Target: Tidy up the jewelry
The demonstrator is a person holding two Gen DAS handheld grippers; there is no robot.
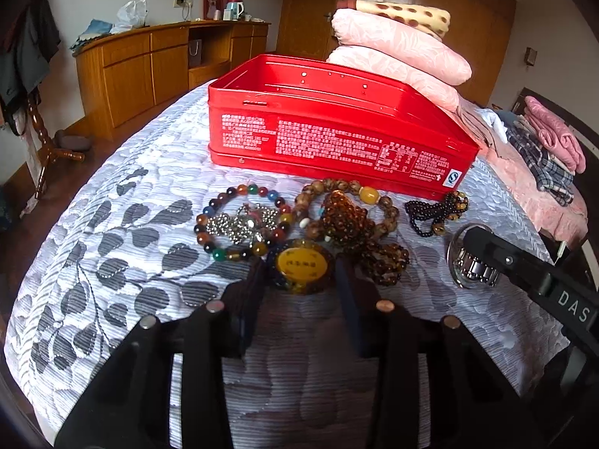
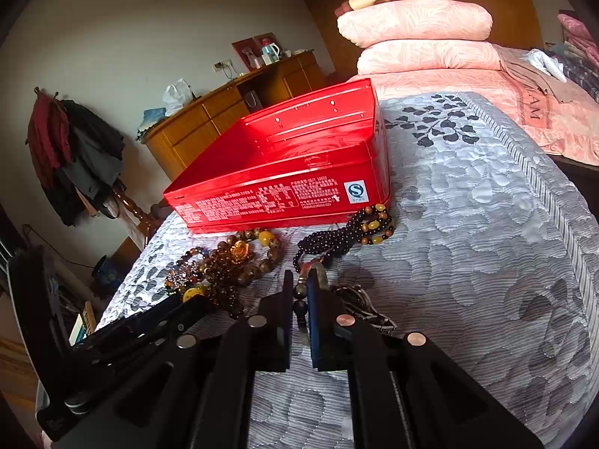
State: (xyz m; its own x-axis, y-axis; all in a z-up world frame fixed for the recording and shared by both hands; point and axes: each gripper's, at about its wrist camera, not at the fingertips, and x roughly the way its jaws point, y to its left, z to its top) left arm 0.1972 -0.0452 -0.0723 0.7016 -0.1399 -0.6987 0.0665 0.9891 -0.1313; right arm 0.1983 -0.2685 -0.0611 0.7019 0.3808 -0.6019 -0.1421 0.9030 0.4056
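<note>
- Grey-and-white quilted bedspread with a leaf pattern (image 1: 112,247) covers the bed in front of you; all the jewelry lies on it.
- Open red rectangular metal tin with white print on its side (image 1: 329,142) sits on the spread just behind the jewelry, empty as far as its inside shows.
- Two stacked pink pillows (image 1: 400,45) lie behind the tin.
- Your left gripper (image 1: 301,273) is spread wide, fingers on either side of the yellow oval pendant in a dark beaded ring (image 1: 301,262); whether the pads touch it, you cannot tell.
- Your right gripper (image 2: 299,299) is nearly closed, a dark bead strand (image 2: 301,314) in the narrow gap between its fingers; an actual pinch can't be confirmed.
- Multicoloured round-bead bracelet (image 1: 209,220) encircles a silver chain cluster (image 1: 239,224).
- Brown wooden-bead bracelet with one yellow barrel bead (image 1: 368,194) rings an amber bead heap (image 1: 344,217).
- Small black-bead strand with amber beads (image 1: 438,205) lies against the tin's right corner.
- Silver metal watch (image 1: 471,262) rests under the right gripper's finger.
</note>
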